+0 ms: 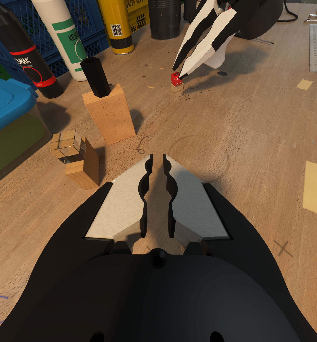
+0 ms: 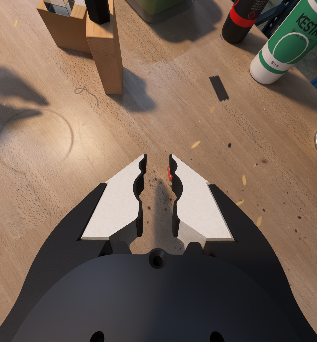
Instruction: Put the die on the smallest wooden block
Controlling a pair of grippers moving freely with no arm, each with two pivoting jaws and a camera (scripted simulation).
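Note:
A red die [image 1: 176, 79] with white pips sits on top of the smallest wooden block [image 1: 177, 88], a pale cube on the workbench. My right gripper [image 1: 179, 73] hangs over them from the upper right, tips at the die's top, jaws apart. In the right wrist view the right gripper [image 2: 157, 156] is open, and only a sliver of the die [image 2: 169, 173] shows against the inner edge of its right finger [image 2: 189, 194]; the block is hidden. My left gripper [image 1: 157, 156] is nearer, over bare bench, jaws narrowly apart and empty.
A tall wooden block [image 1: 110, 114] bears a black hexagonal piece [image 1: 95, 77]. A medium block [image 1: 85, 170] bears a glass cube [image 1: 67, 146]. Spray cans [image 1: 67, 40], a dark cup [image 1: 164, 20] and a blue crate [image 1: 91, 27] line the back. A blue-lidded box [image 1: 5, 107] is left; a ruler [image 1: 316, 48] is far right.

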